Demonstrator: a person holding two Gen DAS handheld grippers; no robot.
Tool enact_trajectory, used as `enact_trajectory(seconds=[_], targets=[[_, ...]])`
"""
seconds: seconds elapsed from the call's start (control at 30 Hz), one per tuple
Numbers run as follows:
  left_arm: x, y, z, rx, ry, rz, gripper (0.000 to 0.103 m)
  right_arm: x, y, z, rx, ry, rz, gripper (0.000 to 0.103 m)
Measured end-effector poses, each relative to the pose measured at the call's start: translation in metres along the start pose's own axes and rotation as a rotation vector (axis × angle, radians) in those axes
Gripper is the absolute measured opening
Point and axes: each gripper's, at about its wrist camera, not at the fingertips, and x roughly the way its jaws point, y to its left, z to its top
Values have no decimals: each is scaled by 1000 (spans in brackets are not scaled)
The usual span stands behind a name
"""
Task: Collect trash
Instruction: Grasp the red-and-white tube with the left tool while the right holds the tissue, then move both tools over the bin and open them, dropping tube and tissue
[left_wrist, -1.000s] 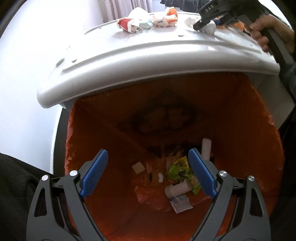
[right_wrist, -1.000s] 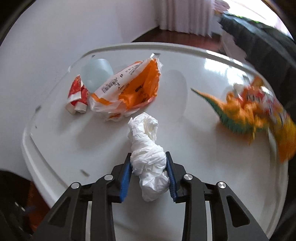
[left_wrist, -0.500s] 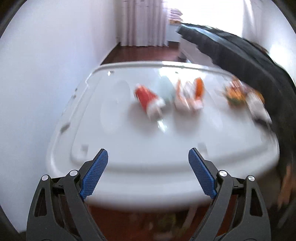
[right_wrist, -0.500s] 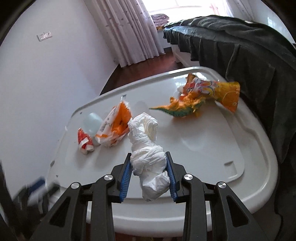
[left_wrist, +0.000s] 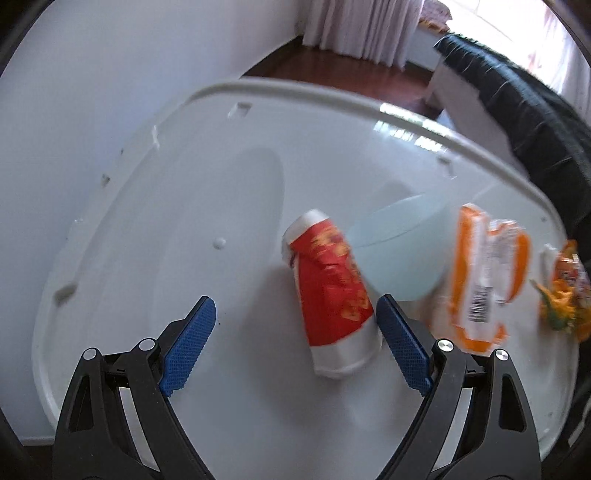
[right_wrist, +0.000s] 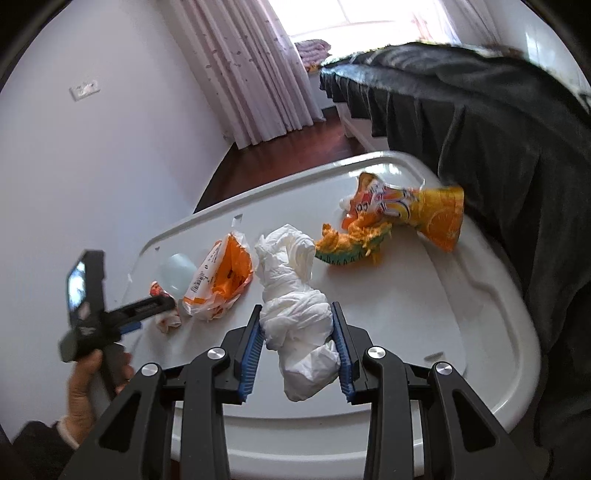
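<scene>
A moment earlier the left tongs (left_wrist: 295, 345) had hung over the open orange-lined bin; now they had swung across to the white bench (left_wrist: 177, 206) and stood wide apart and empty around the crushed red-and-white paper cup (left_wrist: 332, 299), whose side lay close against the right-hand pad while the left-hand pad stood well clear of it. That cup lay on its side, touching the pale blue cup (left_wrist: 399, 251), with the orange-and-white wrapper (left_wrist: 484, 273) just beside that. The right tongs (right_wrist: 298, 341) still clamped the wad of white tissue (right_wrist: 295, 306), pads pressed into both its flanks, and the wad had been lifted off the bench, where a second before it had rested. Left on the far side of the surface were the green-and-orange toy dinosaur (right_wrist: 351, 247) and the orange juice pouch (right_wrist: 417, 210), touching each other. So, by my reckoning, one piece was in hand and ready for the bin, the red cup looked the next to go, and several pieces remained, the collecting being perhaps partway done.
</scene>
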Motion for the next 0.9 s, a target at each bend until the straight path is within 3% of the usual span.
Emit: enact_trajectory(seconds=[0.13, 0.2, 0.23, 0.27, 0.5, 0.7, 0.9], targets=[[8, -6, 1, 66, -37, 75, 77, 4, -2, -1, 24, 23, 12, 35], [5, -9, 1, 111, -77, 44, 60, 6, 0, -1, 22, 32, 13, 35], [4, -10, 1, 128, -91, 44, 38, 7, 1, -2, 19, 35, 15, 35], [3, -12, 1, 159, -102, 65, 35, 7, 3, -2, 16, 37, 15, 35], [0, 2, -5, 204, -134, 3, 25, 10, 8, -3, 1, 39, 17, 35], [-9, 1, -16, 194, -111, 46, 23, 16, 13, -4, -44, 49, -16, 35], [-50, -9, -53, 312, -167, 72, 22, 16, 18, -5, -74, 47, -27, 35]])
